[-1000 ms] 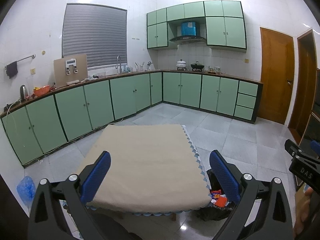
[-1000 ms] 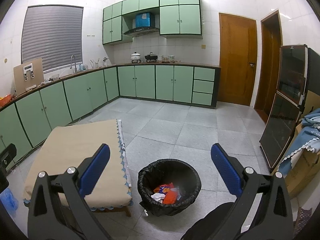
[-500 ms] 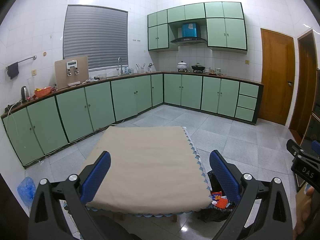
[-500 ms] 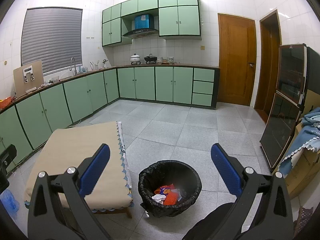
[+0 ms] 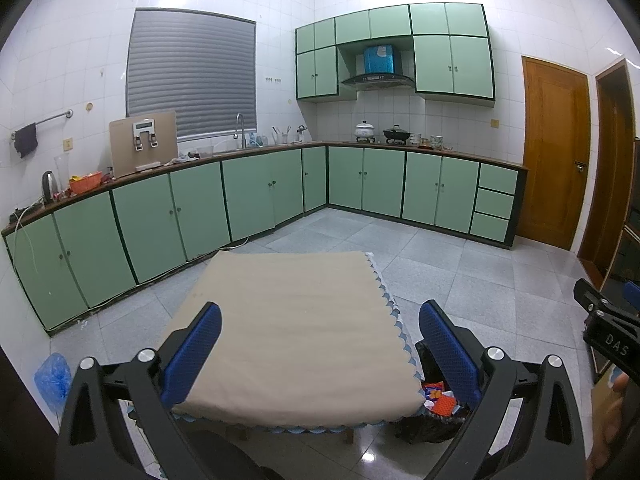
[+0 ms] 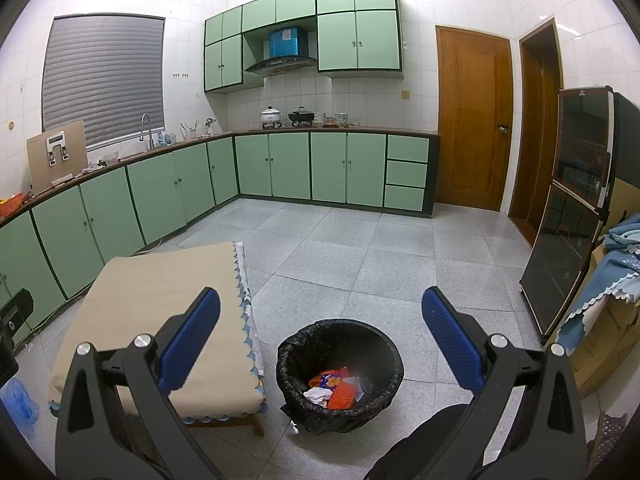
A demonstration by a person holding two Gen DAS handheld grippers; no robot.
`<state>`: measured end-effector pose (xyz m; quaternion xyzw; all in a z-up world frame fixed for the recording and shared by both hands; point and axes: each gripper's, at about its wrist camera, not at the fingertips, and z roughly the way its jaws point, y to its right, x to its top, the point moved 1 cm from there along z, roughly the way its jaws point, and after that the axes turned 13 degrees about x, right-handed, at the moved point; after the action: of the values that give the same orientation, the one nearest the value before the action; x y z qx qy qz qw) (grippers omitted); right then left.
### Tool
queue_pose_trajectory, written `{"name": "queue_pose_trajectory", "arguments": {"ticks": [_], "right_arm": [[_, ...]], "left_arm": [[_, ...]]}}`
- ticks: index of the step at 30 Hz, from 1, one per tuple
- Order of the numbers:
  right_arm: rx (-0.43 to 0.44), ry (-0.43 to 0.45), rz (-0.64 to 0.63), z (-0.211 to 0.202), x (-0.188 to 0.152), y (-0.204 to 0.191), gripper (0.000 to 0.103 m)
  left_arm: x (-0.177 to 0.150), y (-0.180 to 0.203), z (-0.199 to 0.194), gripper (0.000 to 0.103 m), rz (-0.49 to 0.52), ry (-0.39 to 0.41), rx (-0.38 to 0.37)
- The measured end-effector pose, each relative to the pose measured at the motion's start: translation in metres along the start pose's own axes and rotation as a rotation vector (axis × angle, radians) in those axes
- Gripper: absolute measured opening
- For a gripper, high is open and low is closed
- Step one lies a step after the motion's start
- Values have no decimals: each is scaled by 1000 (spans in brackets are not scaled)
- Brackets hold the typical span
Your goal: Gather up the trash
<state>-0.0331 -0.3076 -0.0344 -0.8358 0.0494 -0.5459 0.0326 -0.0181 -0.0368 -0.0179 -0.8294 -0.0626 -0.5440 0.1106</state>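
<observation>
A black-lined trash bin (image 6: 340, 374) stands on the floor to the right of a low table with a beige cloth (image 6: 160, 312). Orange, red and white wrappers (image 6: 334, 388) lie inside it. My right gripper (image 6: 320, 332) is open and empty, held above the bin. My left gripper (image 5: 320, 344) is open and empty above the table's beige cloth (image 5: 296, 320). In the left wrist view the bin (image 5: 432, 404) peeks out at the table's right corner, with wrappers (image 5: 440, 396) visible.
Green kitchen cabinets (image 5: 260, 196) line the far and left walls. A dark glass cabinet (image 6: 572, 216) and a cloth-covered cardboard box (image 6: 608, 320) stand at the right. A blue bag (image 5: 52, 376) lies on the floor at the left. Two wooden doors (image 6: 472, 116) are at the back.
Both grippers have tilted or risen slightly, so the table and bin sit a little lower in view. Both stay open and empty.
</observation>
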Motion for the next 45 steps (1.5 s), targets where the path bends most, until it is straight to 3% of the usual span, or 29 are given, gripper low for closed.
{"name": "queue_pose_trajectory", "arguments": {"ticks": [45], "right_arm": [[1, -2, 4, -1, 0, 4, 98]], "left_arm": [[0, 1, 0, 97, 0, -2, -1]]}}
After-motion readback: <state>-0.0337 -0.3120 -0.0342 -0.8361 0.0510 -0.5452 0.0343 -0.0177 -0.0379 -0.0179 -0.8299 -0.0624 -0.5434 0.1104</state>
